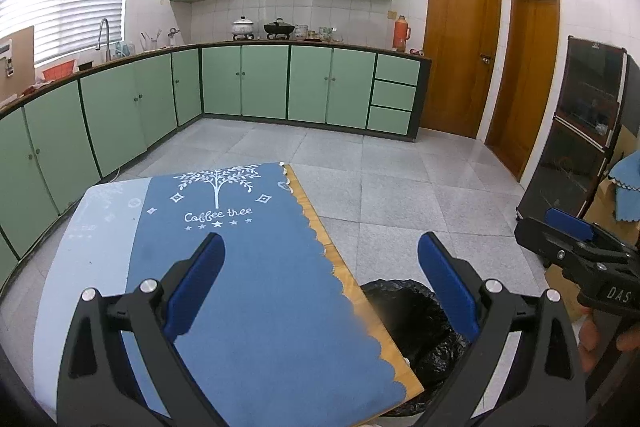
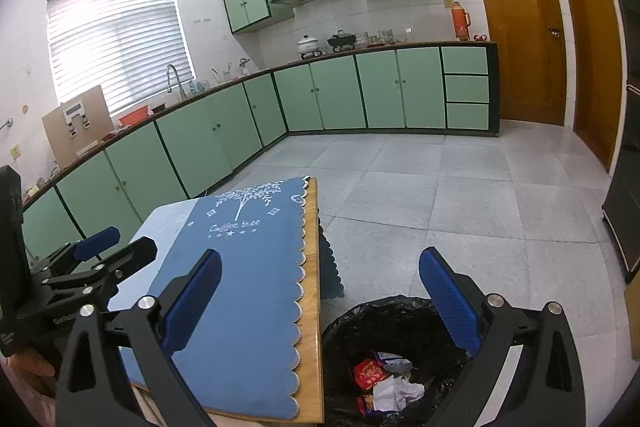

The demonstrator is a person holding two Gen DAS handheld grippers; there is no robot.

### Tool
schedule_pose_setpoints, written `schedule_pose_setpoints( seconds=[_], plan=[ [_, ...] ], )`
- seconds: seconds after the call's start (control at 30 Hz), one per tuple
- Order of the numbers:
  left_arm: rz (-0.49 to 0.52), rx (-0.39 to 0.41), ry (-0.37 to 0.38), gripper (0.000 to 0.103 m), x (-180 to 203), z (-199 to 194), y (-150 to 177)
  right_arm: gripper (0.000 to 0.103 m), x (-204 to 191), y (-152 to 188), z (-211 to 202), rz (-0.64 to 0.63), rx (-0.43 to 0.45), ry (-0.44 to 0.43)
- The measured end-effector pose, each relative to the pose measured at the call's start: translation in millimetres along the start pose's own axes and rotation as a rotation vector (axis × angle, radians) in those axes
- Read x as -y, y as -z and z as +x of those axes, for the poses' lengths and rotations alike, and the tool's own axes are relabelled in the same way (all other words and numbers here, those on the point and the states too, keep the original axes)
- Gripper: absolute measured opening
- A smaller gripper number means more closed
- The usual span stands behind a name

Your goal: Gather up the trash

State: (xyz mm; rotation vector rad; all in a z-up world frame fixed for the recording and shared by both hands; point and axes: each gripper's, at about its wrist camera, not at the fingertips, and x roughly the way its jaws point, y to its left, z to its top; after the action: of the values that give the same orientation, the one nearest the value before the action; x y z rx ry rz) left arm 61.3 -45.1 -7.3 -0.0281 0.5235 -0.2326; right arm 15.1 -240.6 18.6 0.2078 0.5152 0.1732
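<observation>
We see the trash, a red packet and crumpled white paper (image 2: 384, 383), lying inside the round bin with the black plastic bag (image 2: 344, 323) at the bottom middle of the right wrist view. It sits low between our right tongs (image 2: 320, 299), which stand wide open and empty. Our left tongs (image 1: 320, 275) are also wide open and empty, over the blue cloth on the wooden table (image 1: 248, 287). The left view shows only the bag's edge, not the trash

I see bare blue tablecloth (image 1: 256, 267) ahead, open floor (image 2: 460, 211) to its right, black-lined bin (image 2: 400, 319) tight against the table edge (image 2: 312, 287), dark cabinet (image 1: 580, 131) blocking far right.
</observation>
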Motion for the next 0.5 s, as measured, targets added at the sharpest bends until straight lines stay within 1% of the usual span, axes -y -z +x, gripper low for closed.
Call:
schedule_pose_setpoints(
  seconds=[0.5],
  plan=[
    [0.003,0.006,0.001,0.094,0.0,-4.8,0.9,0.097,-3.2,1.5,1.3,-0.006,0.004,-0.002]
  ],
)
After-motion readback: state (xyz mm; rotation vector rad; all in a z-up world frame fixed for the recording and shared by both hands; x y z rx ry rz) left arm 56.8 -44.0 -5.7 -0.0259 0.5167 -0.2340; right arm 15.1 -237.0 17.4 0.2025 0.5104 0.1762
